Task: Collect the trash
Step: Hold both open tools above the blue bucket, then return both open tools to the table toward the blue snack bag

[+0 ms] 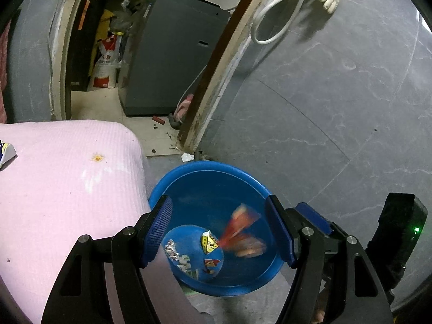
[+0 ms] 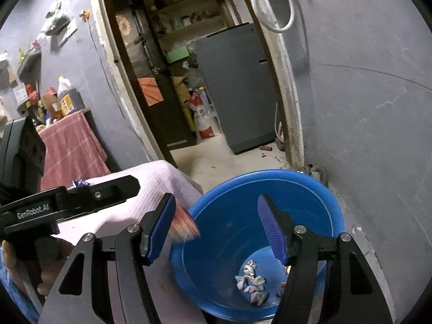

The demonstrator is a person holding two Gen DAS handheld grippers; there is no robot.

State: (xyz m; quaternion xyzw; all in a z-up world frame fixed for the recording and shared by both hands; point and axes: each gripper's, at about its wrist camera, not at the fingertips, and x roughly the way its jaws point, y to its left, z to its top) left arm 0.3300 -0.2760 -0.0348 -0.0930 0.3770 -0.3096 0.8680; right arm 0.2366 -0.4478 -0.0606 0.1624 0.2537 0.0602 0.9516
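A blue basin [image 1: 189, 178] [image 2: 318, 189] stands on the floor beside a pink-covered surface [image 1: 67, 175] [image 2: 162, 178]. On its bottom lie crumpled white scraps [image 1: 178, 259] [image 2: 251, 280] and a yellow wrapper [image 1: 209, 244]. A red wrapper [image 1: 240, 232] [image 2: 186, 224] shows as a motion blur inside the basin, free of any pad. My left gripper [image 1: 218, 232] hangs open over the basin. My right gripper [image 2: 216, 229] is open too, with the red blur just past its left finger. A blue-white wrapper [image 1: 5, 154] [image 2: 79, 183] lies on the pink cover.
A crumpled white scrap [image 1: 187, 157] lies on the floor by the door frame. Through the doorway stand a grey appliance [image 1: 172, 54] [image 2: 237, 89] and sacks. Grey wall [image 1: 337, 94] fills the right. A red checked cloth [image 2: 70, 145] hangs at left.
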